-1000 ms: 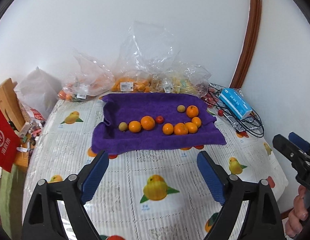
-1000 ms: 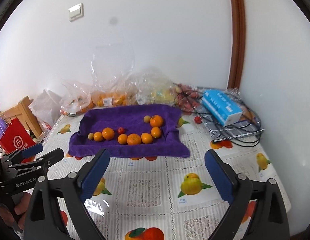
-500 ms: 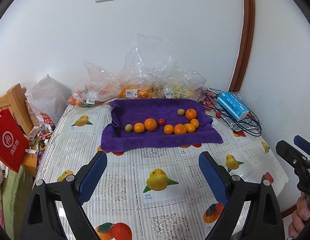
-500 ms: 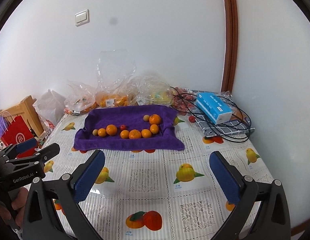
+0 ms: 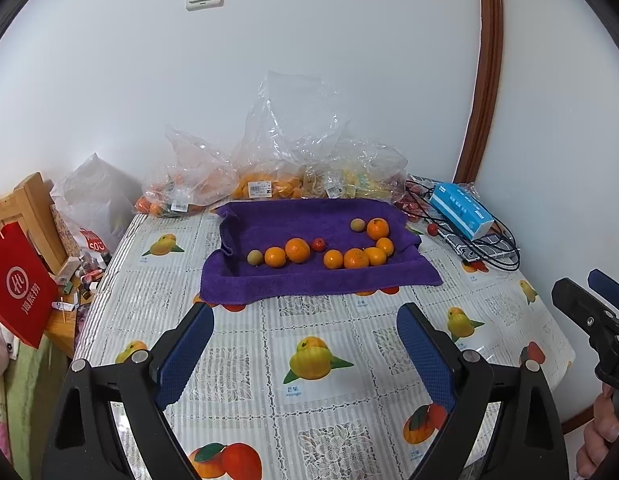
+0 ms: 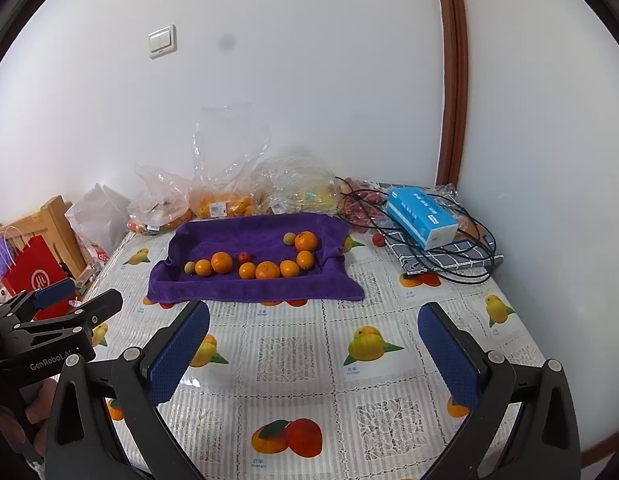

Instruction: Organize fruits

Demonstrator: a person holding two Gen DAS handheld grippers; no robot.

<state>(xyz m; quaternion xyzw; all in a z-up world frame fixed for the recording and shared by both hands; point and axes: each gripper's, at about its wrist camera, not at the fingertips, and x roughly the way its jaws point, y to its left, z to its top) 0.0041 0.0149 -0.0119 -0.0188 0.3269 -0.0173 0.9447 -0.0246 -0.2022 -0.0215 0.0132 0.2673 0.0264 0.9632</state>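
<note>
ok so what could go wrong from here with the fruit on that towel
The oranges touch one another in a row on the purple towel, so gripping one may roll its neighbours. The towel's front edge is raised and folded, which could snag a low reach. A loose red fruit beside the black cables could roll under them.

"GenRobot.AI" in white on left gripper (image 6: 55, 312) body, right wrist view. "mango" under printed yellow fruit on tablecloth (image 5: 329, 412), left wrist view, with 2 Chinese characters above. White circular logo and Chinese characters on red paper bag (image 5: 19, 284). Barcode stickers on plastic fruit bags (image 5: 261, 184), unreadable.
</note>
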